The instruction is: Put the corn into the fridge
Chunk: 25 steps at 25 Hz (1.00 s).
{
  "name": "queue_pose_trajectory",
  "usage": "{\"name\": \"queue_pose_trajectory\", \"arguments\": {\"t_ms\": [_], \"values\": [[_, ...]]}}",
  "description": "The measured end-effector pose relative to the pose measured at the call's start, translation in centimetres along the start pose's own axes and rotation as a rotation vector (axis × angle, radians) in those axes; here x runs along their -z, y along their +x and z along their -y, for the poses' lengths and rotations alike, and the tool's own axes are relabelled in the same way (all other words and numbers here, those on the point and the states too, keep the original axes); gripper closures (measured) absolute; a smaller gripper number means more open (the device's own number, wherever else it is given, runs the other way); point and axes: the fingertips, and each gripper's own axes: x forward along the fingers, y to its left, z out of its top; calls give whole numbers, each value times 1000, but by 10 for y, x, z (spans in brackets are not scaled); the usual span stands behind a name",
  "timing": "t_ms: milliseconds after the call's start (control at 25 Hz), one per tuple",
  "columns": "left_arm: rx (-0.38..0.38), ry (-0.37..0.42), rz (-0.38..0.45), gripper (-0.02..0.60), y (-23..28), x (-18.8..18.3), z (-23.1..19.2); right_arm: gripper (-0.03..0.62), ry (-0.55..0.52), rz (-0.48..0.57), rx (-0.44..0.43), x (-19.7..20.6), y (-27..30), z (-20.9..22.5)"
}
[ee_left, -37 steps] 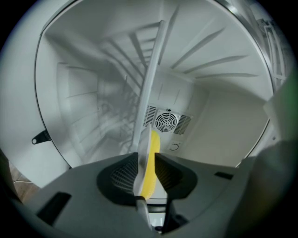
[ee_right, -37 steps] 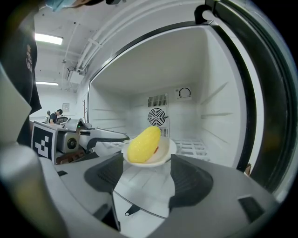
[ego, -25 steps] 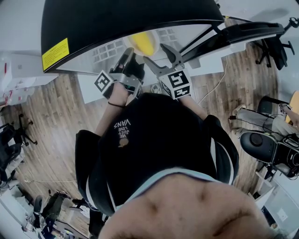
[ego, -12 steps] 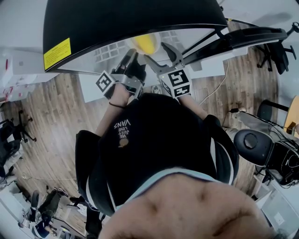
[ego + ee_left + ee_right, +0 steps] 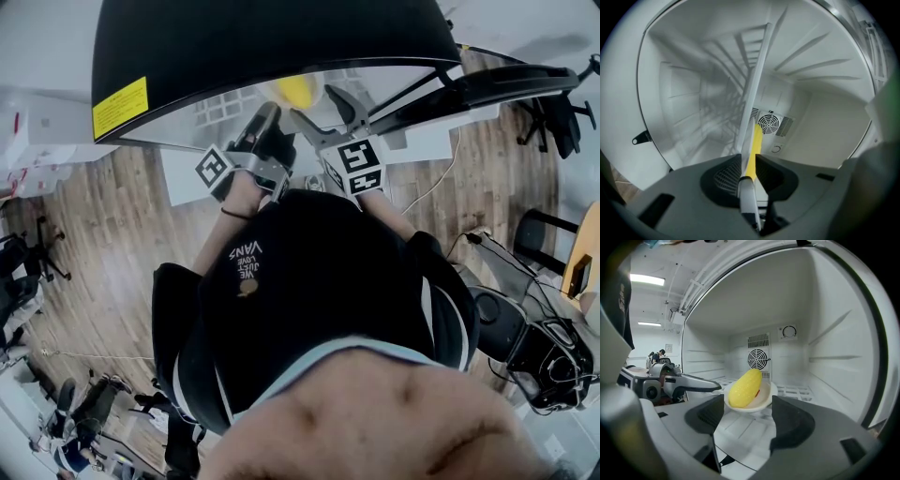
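Note:
A yellow corn cob [image 5: 745,387] lies on a small white plate [image 5: 764,399] inside the open white fridge [image 5: 834,333]. My left gripper [image 5: 750,161] is shut on the plate's rim, seen edge-on as a white strip [image 5: 757,89], with the corn [image 5: 753,145] behind it. The right gripper view shows the left gripper [image 5: 689,383] reaching the plate from the left. My right gripper [image 5: 747,411] stands open just short of the plate, holding nothing. From the head view the corn [image 5: 295,91] peeks out under the fridge's black top [image 5: 262,37], between the left gripper [image 5: 267,117] and the right gripper [image 5: 323,103].
A round fan vent [image 5: 758,357] and a dial [image 5: 789,331] sit on the fridge's back wall. A slatted white shelf [image 5: 797,391] lies under the plate. Outside are wooden floor [image 5: 103,234], office chairs [image 5: 548,103] and a person [image 5: 658,355] far off.
Both grippers and the plate with the corn have gone slightly deeper into the fridge; more of the corn is hidden under the black top. The jaws' states are unchanged.

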Motion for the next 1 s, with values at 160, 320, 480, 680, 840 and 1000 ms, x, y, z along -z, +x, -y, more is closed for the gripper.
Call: {"name": "queue_pose_trajectory", "arguments": {"t_ms": [160,320,480,680,840,1000], "values": [[-1,-1,4,492,0,0,0,267,-2,2,-8,-2,2,0],[-1,-1,6,492,0,0,1,267,-6,3,-9,-1,4,1],[0,-1,6,492,0,0,1,267,-8,3,-13,-2,5,1],[1,-4,6,492,0,0,1,267,-8,4,-20,-3,8,2],[1,-4,7,492,0,0,1,267,-7,8,-24,-5,11,2],[0,-3,5,492,0,0,0,267,-8,7,-26,-5,13,3]]}}
